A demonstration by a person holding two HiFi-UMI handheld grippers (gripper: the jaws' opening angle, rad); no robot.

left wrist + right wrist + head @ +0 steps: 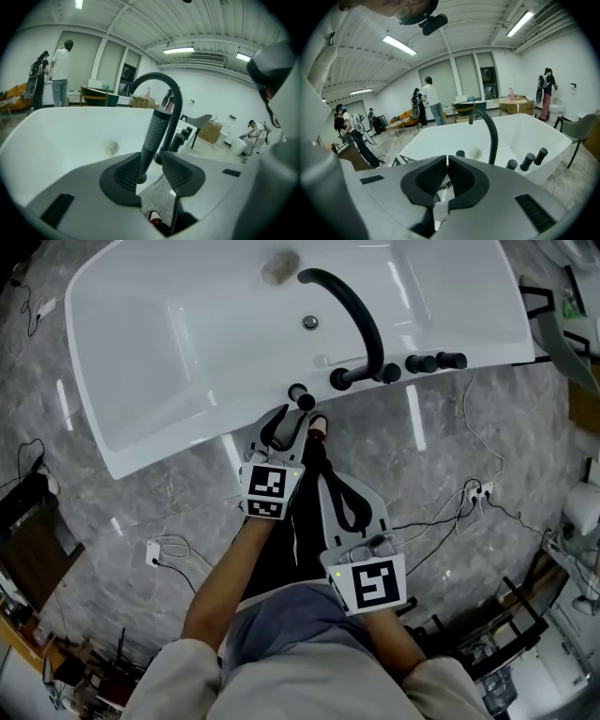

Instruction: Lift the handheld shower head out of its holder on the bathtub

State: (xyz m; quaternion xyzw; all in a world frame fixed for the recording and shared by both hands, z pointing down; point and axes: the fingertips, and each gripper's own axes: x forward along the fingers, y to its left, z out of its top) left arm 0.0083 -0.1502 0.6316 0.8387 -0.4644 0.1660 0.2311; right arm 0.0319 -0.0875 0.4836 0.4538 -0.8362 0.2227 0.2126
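The handheld shower head (300,396) is a black textured handle standing upright in its holder on the near rim of the white bathtub (159,352). My left gripper (284,426) reaches up to it from below. In the left gripper view the handle (157,131) rises between the two pads, close beside the left one, and the left gripper (152,171) stands open around it. My right gripper (336,482) hangs lower over the floor, short of the tub, shut with nothing between its pads (461,176). From there the shower head (460,153) shows only as a small black cap.
A black arched spout (356,310) and three black knobs (431,362) stand on the rim right of the shower head. Cables and a power strip (155,549) lie on the marble floor. Several people (60,75) stand far behind the tub. A grey chair (581,126) is at the right.
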